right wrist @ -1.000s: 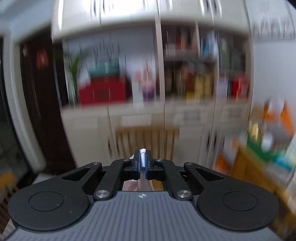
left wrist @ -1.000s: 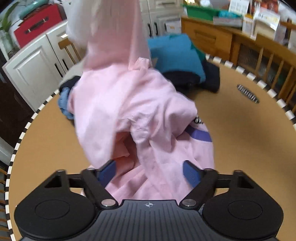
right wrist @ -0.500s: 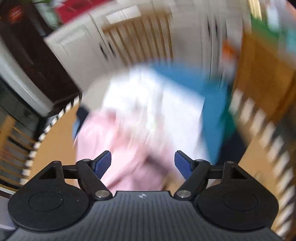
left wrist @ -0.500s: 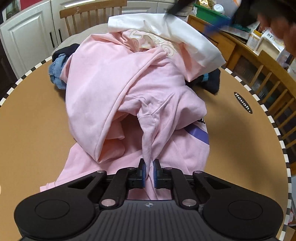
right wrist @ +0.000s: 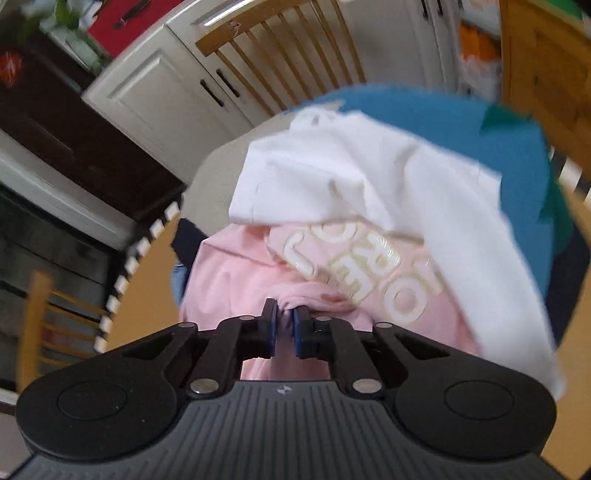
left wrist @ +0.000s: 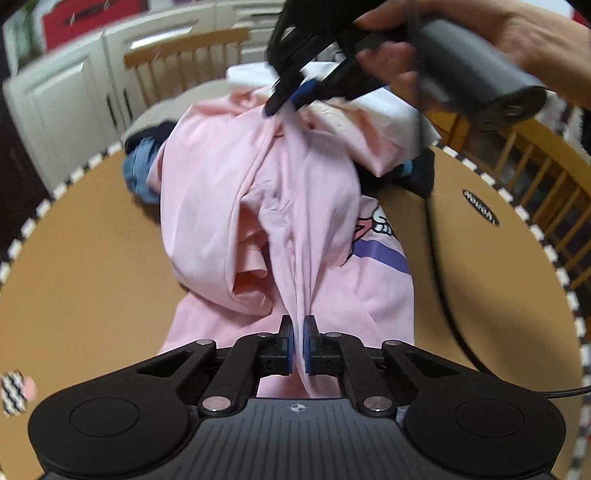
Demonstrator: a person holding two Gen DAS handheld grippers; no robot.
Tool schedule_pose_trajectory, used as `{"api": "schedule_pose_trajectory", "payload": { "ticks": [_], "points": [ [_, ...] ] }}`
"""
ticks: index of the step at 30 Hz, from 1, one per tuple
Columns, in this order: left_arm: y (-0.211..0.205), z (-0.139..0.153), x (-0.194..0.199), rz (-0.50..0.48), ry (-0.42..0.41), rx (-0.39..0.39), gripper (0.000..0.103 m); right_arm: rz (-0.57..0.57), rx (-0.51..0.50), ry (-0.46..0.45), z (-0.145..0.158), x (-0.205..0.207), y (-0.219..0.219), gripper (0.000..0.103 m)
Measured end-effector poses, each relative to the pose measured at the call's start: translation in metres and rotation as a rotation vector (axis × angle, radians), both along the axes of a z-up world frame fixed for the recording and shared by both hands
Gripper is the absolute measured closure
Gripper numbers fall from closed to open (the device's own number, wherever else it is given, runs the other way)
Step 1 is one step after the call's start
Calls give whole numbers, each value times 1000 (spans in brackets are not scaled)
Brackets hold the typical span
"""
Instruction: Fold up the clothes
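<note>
From the left wrist view, the left gripper (left wrist: 298, 334) is pinching a ridge of the pink garment (left wrist: 295, 192), its blue pads pressed close together on the fabric. The garment is lying crumpled on the round brown table (left wrist: 85, 258), which is carrying a black-and-white checked rim, and it is showing a purple stripe and a cartoon print at its right side. Farther off, the right gripper (left wrist: 291, 98) is reaching down from above, held by a hand (left wrist: 480, 33), and its fingers are nipping a bunch of the same pink garment at its far end. A white garment (left wrist: 380, 107) is lying just behind that spot, a blue denim piece (left wrist: 142, 173) is peeking out at the left of the pink one, and dark clothing (left wrist: 421, 173) is sitting at the right. A black cable (left wrist: 439, 280) is trailing across the table. A wooden chair (left wrist: 188, 70) is standing beyond.

From the right wrist view, the right gripper (right wrist: 285, 323) has just been closing its jaws and is now gripping a small fold of the pink garment (right wrist: 236, 280) between its pads. The white garment (right wrist: 362, 177) is draping over the pink one, just above cream lettering (right wrist: 362, 273) on the pink cloth. A blue garment (right wrist: 498, 147) is lying behind the white one. The picture is somewhat blurred at the edges
</note>
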State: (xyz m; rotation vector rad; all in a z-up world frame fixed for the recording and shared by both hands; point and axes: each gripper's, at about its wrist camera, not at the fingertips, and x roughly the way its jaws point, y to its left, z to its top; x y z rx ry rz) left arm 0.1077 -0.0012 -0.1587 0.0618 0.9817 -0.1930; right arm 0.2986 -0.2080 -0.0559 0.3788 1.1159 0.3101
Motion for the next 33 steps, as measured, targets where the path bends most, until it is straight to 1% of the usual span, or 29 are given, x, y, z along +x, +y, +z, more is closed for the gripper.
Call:
{"api": "schedule_pose_trajectory", "payload": {
  "ticks": [1, 4, 5, 6, 7, 8, 9, 10, 11, 13, 14, 17, 20, 22, 23, 26, 28, 30, 33],
  "points": [
    [1, -1, 2, 10, 10, -10, 97, -6, -30, -8, 2, 0, 3, 87],
    [-1, -6, 11, 24, 24, -17, 95, -15, -36, 33, -7, 6, 0, 78],
    [-3, -9, 15, 26, 27, -14, 94, -34, -14, 59, -13, 7, -4, 70],
    [-6, -12, 19, 28, 31, -12, 94, -54, 9, 86, -20, 9, -9, 68],
    [-9, -14, 24, 30, 34, -9, 88, -77, 37, 108, -25, 10, -10, 69],
    [-12, -17, 28, 32, 37, -7, 84, -94, 67, 113, -29, 11, -10, 78],
    [-14, -19, 30, 32, 39, -6, 84, -98, 82, 102, -30, 11, -15, 88],
    [-15, -20, 30, 27, 37, -8, 86, -97, 77, 79, -29, 12, -14, 88],
    [-15, -21, 29, 22, 35, -9, 96, -95, 70, 55, -27, 13, -13, 89],
    [-16, -23, 27, 12, 32, -12, 97, -63, 47, 11, -18, 15, -9, 89],
    [-17, -24, 26, 7, 31, -14, 97, -48, 40, 7, -13, 17, -8, 88],
    [-13, -26, 21, 3, 50, -33, 98, -64, 28, -11, -6, 21, -13, 87],
    [-9, -25, 15, -2, 66, -56, 98, -83, 66, 35, -14, 26, -17, 86],
    [-7, -21, 10, -7, 70, -72, 98, -95, 69, 26, -17, 24, -18, 100],
    [-7, -20, 8, -9, 72, -80, 98, -93, 57, -9, -14, 22, -17, 100],
    [-2, -10, -6, -24, 76, -110, 98, -82, 15, -146, 11, 19, -14, 100],
    [4, -1, -23, -39, 81, -125, 98, -72, -8, -223, 36, 23, -15, 100],
    [13, 4, -42, -36, 106, -142, 98, -67, -44, -297, 61, 26, -16, 100],
    [28, 6, -76, -19, 153, -131, 98, -102, -81, -404, 99, 31, -26, 100]
  ]
}}
